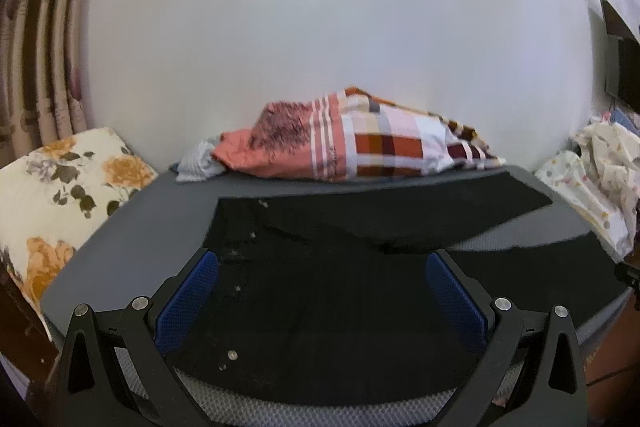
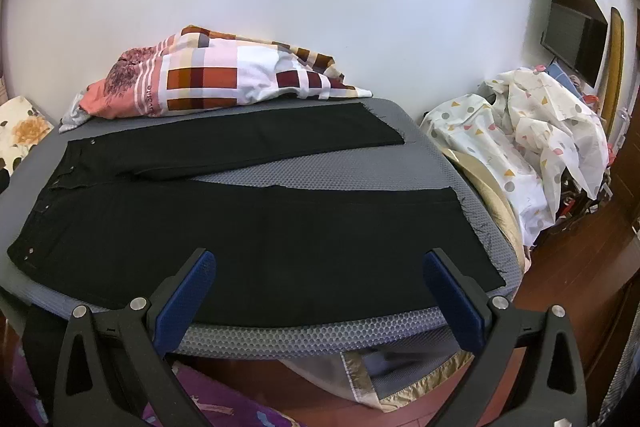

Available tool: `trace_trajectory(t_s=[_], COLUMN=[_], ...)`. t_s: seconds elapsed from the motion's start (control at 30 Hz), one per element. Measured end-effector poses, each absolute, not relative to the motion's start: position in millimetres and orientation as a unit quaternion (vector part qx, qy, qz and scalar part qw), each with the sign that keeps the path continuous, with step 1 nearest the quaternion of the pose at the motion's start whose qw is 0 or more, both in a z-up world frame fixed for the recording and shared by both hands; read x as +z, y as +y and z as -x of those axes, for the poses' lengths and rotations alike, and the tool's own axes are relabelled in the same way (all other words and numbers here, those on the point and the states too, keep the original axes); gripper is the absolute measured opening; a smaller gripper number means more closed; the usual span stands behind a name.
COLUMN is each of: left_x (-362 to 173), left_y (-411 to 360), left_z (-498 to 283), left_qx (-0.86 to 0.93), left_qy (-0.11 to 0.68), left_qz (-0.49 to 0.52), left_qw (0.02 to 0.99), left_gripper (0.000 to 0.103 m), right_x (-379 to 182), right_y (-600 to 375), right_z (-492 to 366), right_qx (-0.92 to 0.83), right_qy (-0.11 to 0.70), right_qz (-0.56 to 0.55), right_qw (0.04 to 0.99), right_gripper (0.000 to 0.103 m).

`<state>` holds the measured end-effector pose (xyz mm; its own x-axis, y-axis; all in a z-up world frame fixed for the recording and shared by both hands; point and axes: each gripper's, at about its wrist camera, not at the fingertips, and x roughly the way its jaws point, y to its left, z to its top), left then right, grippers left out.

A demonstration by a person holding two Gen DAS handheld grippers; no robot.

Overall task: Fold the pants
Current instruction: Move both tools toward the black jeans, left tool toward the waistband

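Pants [image 2: 256,227] flat on mat [image 2: 320,337], bedding [image 2: 224,83] behind.

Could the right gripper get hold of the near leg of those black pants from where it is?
Probably yes. The right gripper has its jaws wide open, empty, facing the near leg of the black pants, which lies flat on the grey mat. Nothing sits between them.
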<state>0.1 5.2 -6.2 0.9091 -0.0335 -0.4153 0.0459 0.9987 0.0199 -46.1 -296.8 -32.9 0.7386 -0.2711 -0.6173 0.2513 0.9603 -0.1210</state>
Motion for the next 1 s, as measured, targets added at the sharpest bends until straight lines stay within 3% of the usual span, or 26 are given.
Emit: trace_trajectory(t_s=[0.1,0.53,0.77,1.0], left_x=[-5.7,-3.8,-8.8,-15.9], left_y=[6.6,-1.3,30.6,91.4], left_z=[3.9,-17.7,-33.1,-104.7], left_qx=[-0.020,0.036,0.018,-0.021], left_qy=[0.198,0.281,0.309,0.365], left_qz=[-0.021,-0.058,-0.035,-0.002], left_qw=[0.980,0.957,0.950,0.931], left_gripper=[0.103,0.103,0.103,0.103], right_x=[-32.7,-28.8,-25.7,-35.8], right_y=[-294.7,-278.5,-266.8,-246.3], right_z=[44.5,21.4,-0.3,-27.6], right_qx=[-0.139,-0.113,-0.086,-0.063], right_qy=[0.332,0.347,0.354,0.372], right_qz=[0.015,0.015,0.015,0.031], right_qw=[0.933,0.931,0.931,0.925], right_gripper=[0.103,0.103,0.103,0.103])
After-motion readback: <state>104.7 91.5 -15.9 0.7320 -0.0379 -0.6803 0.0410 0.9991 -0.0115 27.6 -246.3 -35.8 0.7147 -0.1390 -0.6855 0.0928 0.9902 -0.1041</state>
